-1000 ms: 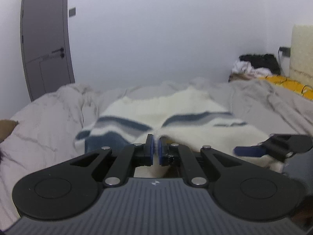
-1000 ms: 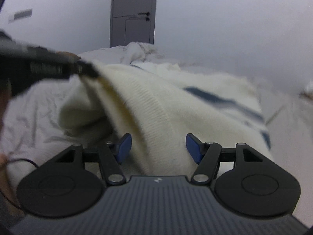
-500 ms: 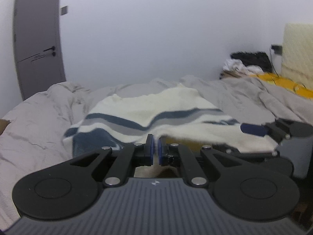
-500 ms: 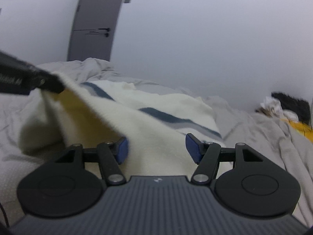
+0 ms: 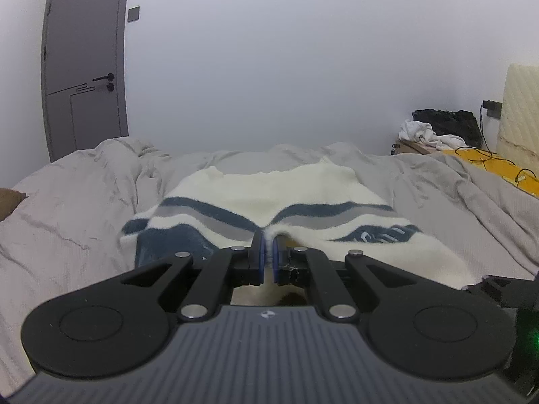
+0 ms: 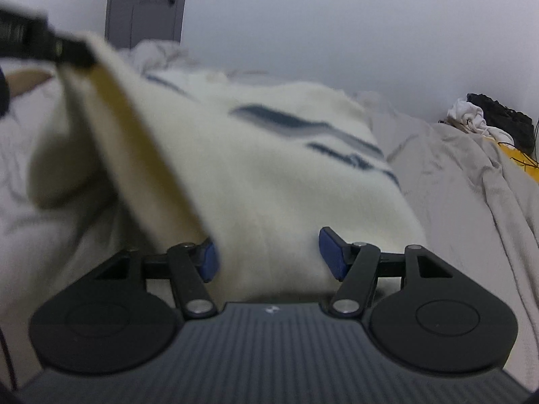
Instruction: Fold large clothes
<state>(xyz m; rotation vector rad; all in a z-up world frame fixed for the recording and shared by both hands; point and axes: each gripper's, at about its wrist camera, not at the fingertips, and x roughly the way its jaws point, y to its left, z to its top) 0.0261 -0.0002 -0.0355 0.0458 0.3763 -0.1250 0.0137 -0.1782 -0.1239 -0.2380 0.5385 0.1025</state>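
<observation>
A cream sweater [image 5: 289,190] with navy and grey stripes lies spread on the bed. My left gripper [image 5: 268,257] is shut on the sweater's near edge and holds it lifted. In the right wrist view the left gripper [image 6: 72,54] shows at the upper left, pulling the sweater [image 6: 269,181] up into a ridge. My right gripper [image 6: 269,252] is open, its blue pads on either side of the sweater's near hem, with the fabric between them. Part of the right gripper also shows in the left wrist view [image 5: 498,289] at the lower right.
A rumpled grey duvet [image 5: 77,202] covers the bed. A grey door [image 5: 84,67] stands at the back left. A pile of black and white clothes [image 5: 438,128] sits on a stand at the back right, beside yellow fabric [image 5: 488,165] with cables.
My left gripper kept its hold on the sweater edge. The right gripper swung right, then back, staying open around the hem. The right view is now blurred by motion.
</observation>
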